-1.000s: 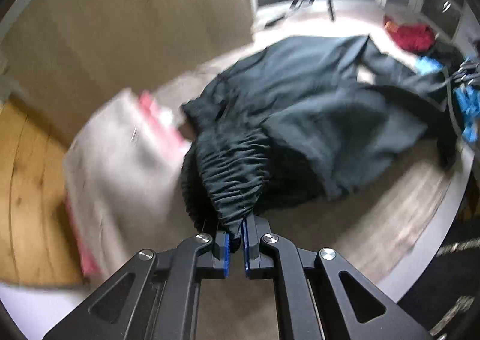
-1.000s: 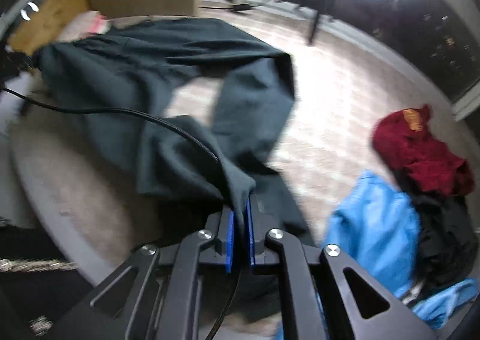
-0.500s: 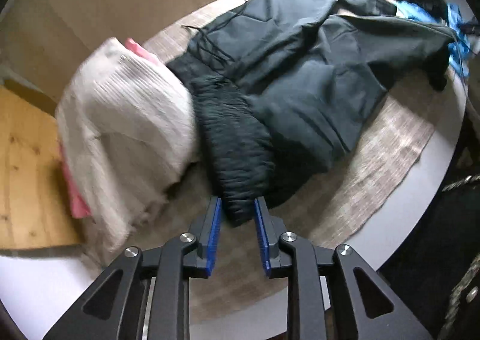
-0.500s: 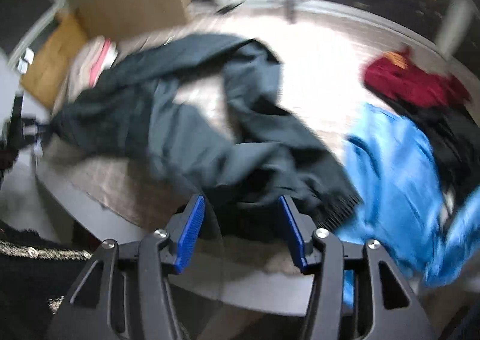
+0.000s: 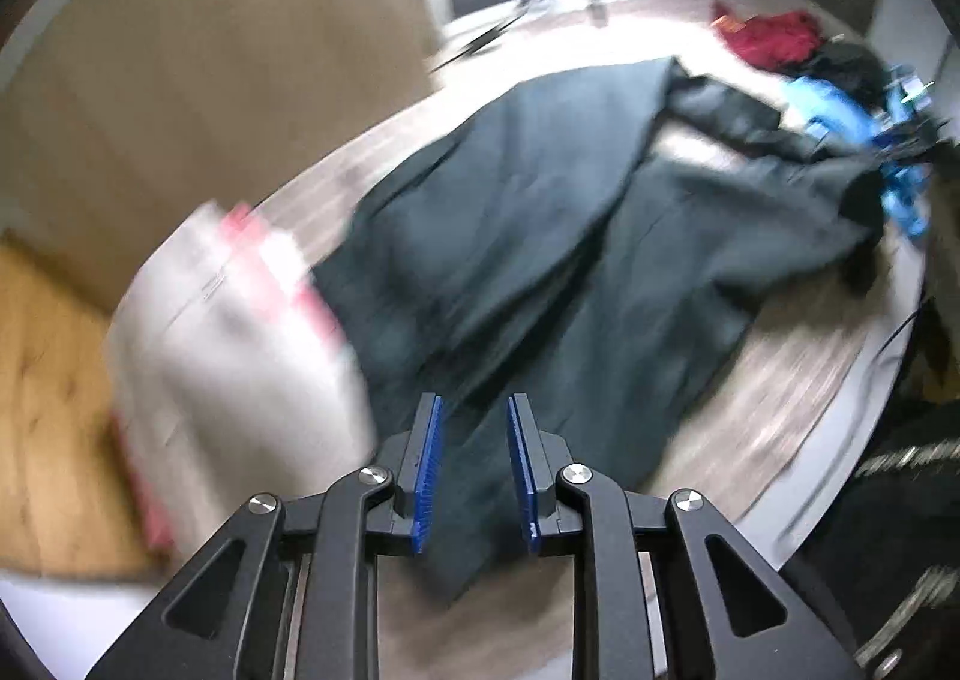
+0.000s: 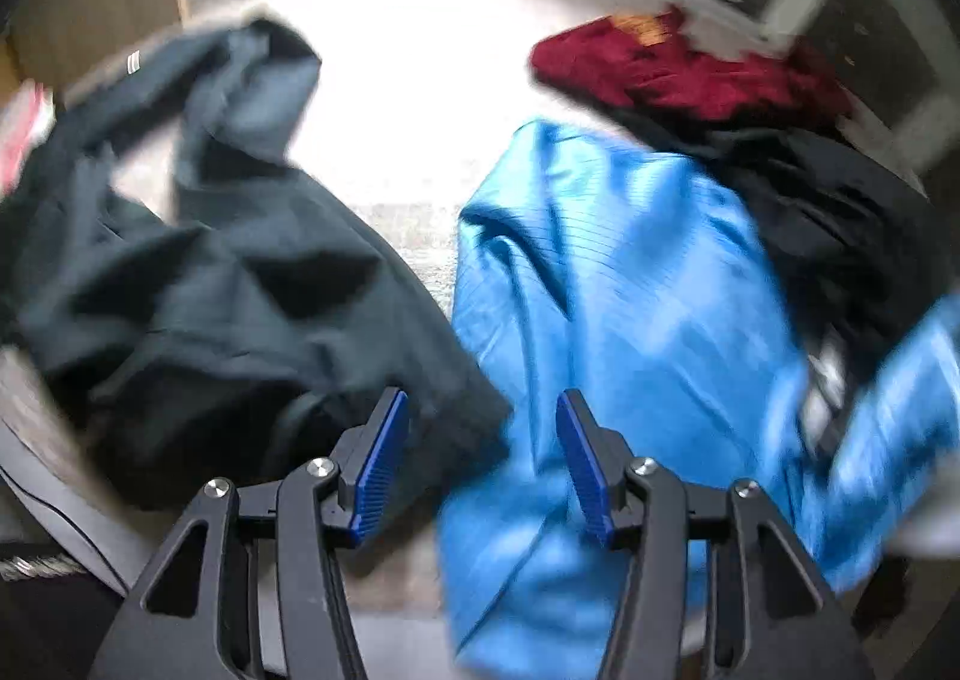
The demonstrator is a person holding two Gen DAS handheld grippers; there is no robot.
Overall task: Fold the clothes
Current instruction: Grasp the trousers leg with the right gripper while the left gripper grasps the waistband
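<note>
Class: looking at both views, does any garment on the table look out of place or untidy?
Yes. The dark garment lies rumpled and unfolded across the table, and the blue garment lies crumpled against it.

Dark grey trousers on a pale brown streaky mat, white and pink folded pile just left of trousers, bright blue top right of trousers, dark red cloth and black cloth beyond blue top, blue pads on black grippers

Round table: dark trousers, blue garment, red garment.
</note>
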